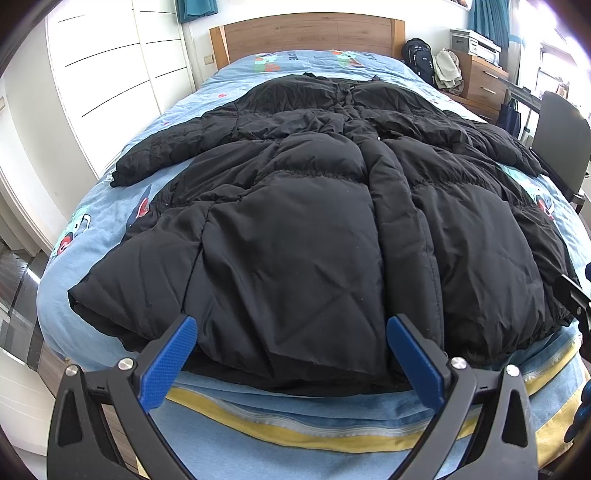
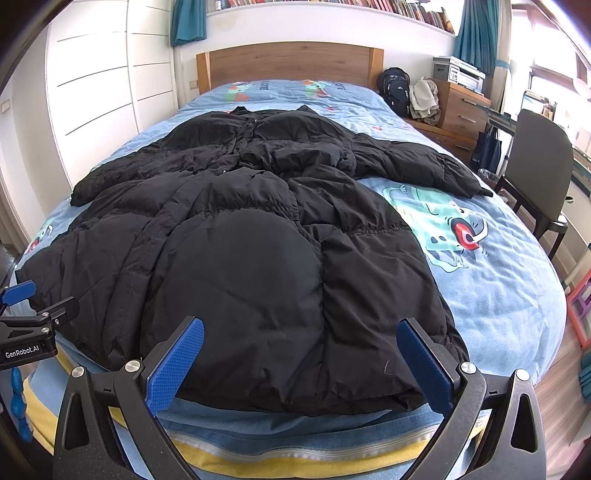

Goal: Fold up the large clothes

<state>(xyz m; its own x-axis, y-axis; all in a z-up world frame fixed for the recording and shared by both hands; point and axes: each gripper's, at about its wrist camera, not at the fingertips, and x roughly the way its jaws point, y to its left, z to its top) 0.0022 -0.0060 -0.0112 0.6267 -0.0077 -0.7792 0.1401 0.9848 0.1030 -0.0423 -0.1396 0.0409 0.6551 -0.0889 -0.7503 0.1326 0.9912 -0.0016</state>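
Observation:
A large black puffer coat (image 1: 295,206) lies spread face up on the bed, hem toward me, both sleeves out to the sides. It also shows in the right wrist view (image 2: 251,236). My left gripper (image 1: 291,332) is open, its blue pads on either side of the hem's left part, holding nothing. My right gripper (image 2: 301,336) is open at the hem's right part, holding nothing. The left gripper's body (image 2: 22,328) shows at the left edge of the right wrist view.
The bed (image 2: 498,295) has a light blue cartoon-print cover and a wooden headboard (image 1: 306,33). White wardrobe doors (image 1: 110,62) stand on the left. A dark chair (image 2: 543,166), a wooden drawer unit (image 2: 461,110) and a black backpack (image 2: 397,90) stand on the right.

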